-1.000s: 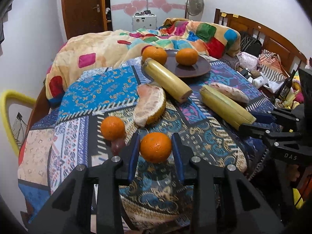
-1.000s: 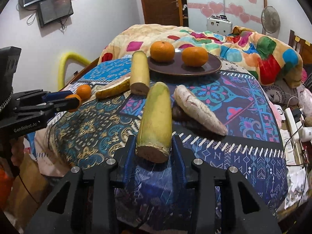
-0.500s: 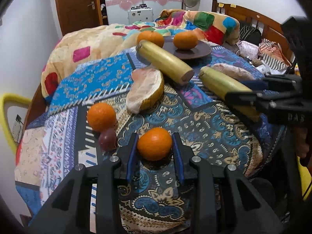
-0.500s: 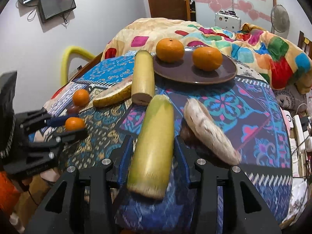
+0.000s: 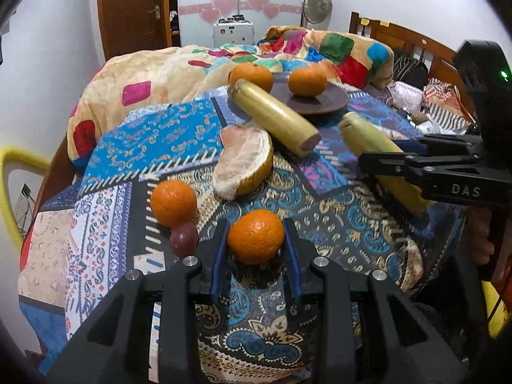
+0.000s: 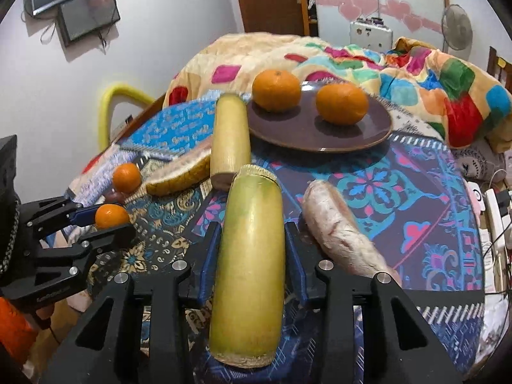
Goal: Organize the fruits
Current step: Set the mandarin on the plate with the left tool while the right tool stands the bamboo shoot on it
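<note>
My left gripper (image 5: 255, 233) is shut on an orange (image 5: 256, 236), held just above the patterned cloth; it also shows in the right wrist view (image 6: 111, 216). My right gripper (image 6: 252, 236) is shut on a long yellow-green stalk (image 6: 251, 265) and holds it lifted; that stalk also shows in the left wrist view (image 5: 380, 156). A brown plate (image 6: 348, 140) at the back carries two oranges (image 6: 276, 90) (image 6: 341, 103). A second stalk (image 6: 231, 137) lies beside the plate.
A pomelo wedge (image 5: 244, 163), a loose orange (image 5: 173, 202) and a small dark red fruit (image 5: 183, 239) lie on the cloth. A pale peeled piece (image 6: 344, 233) lies right of the held stalk. A colourful quilt (image 5: 179, 70) is behind the plate.
My right gripper has lifted the yellow-green stalk off the cloth and slid further along it. My left gripper has closed on the orange and raised it slightly.
</note>
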Demonstrator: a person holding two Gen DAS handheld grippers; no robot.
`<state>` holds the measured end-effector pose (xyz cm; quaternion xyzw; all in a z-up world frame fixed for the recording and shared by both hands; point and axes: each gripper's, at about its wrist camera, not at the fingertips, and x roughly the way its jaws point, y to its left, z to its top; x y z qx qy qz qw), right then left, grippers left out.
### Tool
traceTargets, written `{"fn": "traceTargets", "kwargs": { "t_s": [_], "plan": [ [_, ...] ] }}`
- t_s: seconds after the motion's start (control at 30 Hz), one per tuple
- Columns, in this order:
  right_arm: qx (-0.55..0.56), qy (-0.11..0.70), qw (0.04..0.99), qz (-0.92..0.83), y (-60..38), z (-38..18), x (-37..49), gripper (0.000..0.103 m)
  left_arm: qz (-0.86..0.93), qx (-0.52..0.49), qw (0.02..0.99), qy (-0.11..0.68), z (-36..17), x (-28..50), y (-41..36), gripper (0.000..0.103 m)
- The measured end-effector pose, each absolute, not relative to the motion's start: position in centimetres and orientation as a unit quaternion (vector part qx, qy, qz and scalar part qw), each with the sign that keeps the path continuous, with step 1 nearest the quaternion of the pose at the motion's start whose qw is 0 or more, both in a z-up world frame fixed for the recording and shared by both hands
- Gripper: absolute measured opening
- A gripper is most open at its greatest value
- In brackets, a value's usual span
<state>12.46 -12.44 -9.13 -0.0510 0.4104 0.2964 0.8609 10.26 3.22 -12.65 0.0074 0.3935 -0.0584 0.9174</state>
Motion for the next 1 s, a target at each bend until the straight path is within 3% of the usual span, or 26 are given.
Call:
{"fn": "traceTargets", "kwargs": {
  "t_s": [0.47, 1.0],
  "plan": [
    [-0.021, 0.336, 0.898, 0.281, -15.4, -2.9, 12.7, 0.034, -0.057, 0.014, 0.939, 0.338, -7.6, 13.0, 1.5, 0.032],
    [-0.045, 0.334, 0.898, 0.282, -13.6, -2.8, 18.0, 0.034, -0.066, 0.022, 0.943, 0.326, -6.7, 19.0, 0.4, 0.032]
  ]
}}
